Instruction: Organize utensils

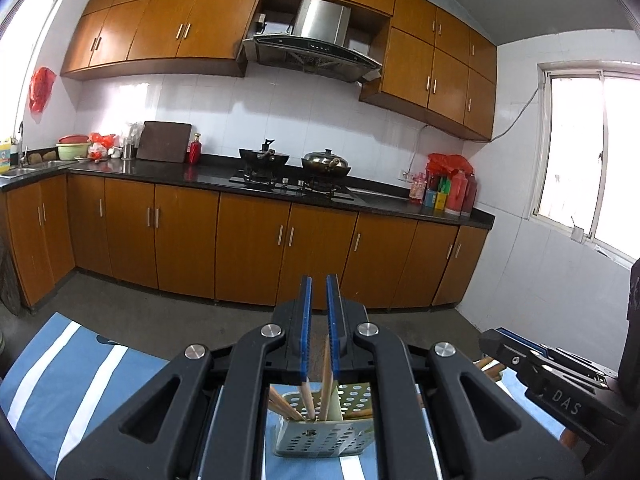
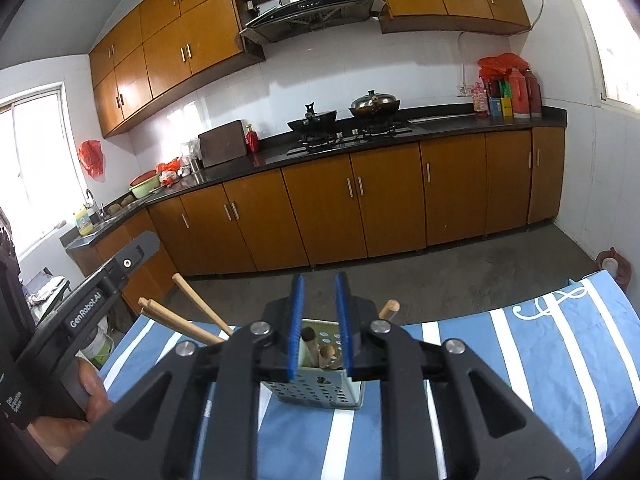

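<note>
Chopsticks (image 1: 327,376) between left claw (image 1: 319,292) pads, right claw (image 2: 320,292) parted

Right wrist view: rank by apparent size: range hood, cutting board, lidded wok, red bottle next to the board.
Largest to smallest, as they look:
1. range hood
2. cutting board
3. lidded wok
4. red bottle
Board and wok look close in size; fisheye distortion makes that pair unsure.

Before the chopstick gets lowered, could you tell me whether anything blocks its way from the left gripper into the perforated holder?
Nothing visible blocks it. The chopstick between the left gripper pads already points into the perforated holder, where other chopsticks lean to the left side.
</note>
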The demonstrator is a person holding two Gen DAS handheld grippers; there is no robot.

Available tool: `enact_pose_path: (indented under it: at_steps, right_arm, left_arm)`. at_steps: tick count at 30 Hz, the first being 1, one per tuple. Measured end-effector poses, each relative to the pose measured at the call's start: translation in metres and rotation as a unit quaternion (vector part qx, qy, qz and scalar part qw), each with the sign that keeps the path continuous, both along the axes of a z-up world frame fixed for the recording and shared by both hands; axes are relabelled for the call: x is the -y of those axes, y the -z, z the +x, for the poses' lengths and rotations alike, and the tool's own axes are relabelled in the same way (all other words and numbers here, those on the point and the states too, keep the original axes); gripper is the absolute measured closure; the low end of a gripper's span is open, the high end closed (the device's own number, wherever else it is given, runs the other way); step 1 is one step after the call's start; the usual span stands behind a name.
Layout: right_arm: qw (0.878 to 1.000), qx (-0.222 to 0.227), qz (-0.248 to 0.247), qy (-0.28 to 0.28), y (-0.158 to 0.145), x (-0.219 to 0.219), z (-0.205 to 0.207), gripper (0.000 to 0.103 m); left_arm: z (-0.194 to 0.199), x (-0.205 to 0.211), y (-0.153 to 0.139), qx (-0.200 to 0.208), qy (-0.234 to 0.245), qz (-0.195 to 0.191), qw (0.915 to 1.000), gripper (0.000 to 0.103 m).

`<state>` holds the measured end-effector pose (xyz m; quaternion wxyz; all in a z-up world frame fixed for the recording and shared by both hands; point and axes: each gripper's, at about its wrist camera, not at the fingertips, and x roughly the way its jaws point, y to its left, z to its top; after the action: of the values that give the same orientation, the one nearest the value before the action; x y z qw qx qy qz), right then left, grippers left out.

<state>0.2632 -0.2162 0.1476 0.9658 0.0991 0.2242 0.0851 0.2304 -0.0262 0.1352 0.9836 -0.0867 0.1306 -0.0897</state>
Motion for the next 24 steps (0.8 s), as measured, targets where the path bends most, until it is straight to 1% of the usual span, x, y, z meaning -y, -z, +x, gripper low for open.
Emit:
enact_pose_path:
  at_steps: [1, 2, 3, 5, 14, 16, 19, 21, 22, 24]
  right_arm:
    - [1.0, 0.003, 0.0, 0.001, -0.001, 0.002, -0.003, 0.085]
    - [1.0, 0.005, -0.001, 0.003, -0.002, 0.002, -0.005, 0.085]
    - [1.0, 0.008, -0.002, 0.004, -0.004, 0.002, -0.008, 0.085]
    - [1.0, 0.011, -0.003, 0.006, -0.006, 0.002, -0.013, 0.084]
    - [1.0, 0.023, -0.009, 0.015, -0.014, 0.003, -0.039, 0.083]
    - [0.999, 0.028, -0.011, 0.018, -0.017, 0.003, -0.047, 0.08]
    - [0.999, 0.04, -0.016, 0.021, -0.021, 0.002, -0.064, 0.076]
    - [0.998, 0.051, -0.02, 0.023, -0.024, 0.0, -0.076, 0.072]
    - [0.998, 0.059, -0.024, 0.024, -0.025, -0.001, -0.086, 0.068]
    - [0.997, 0.068, -0.027, 0.023, -0.026, -0.003, -0.1, 0.064]
  left_arm:
    - [0.0, -0.001, -0.002, 0.001, -0.001, -0.002, 1.0, 0.094]
    - [-0.001, -0.003, -0.003, 0.002, -0.002, -0.004, 1.0, 0.091]
    - [-0.003, -0.005, -0.005, 0.004, -0.004, -0.005, 1.0, 0.084]
    - [-0.007, -0.009, -0.007, 0.007, -0.01, -0.008, 0.9999, 0.075]
    - [-0.036, -0.025, -0.015, 0.015, -0.026, -0.003, 0.9996, 0.074]
    - [-0.04, -0.031, -0.015, 0.012, -0.03, -0.003, 0.9995, 0.074]
    - [-0.052, -0.04, -0.015, 0.009, -0.036, 0.0, 0.9993, 0.07]
    - [-0.065, -0.046, -0.015, 0.01, -0.04, 0.008, 0.9991, 0.064]
    - [-0.071, -0.048, -0.015, 0.011, -0.044, 0.013, 0.9989, 0.063]
    - [-0.082, -0.054, -0.014, 0.013, -0.048, 0.022, 0.9985, 0.055]
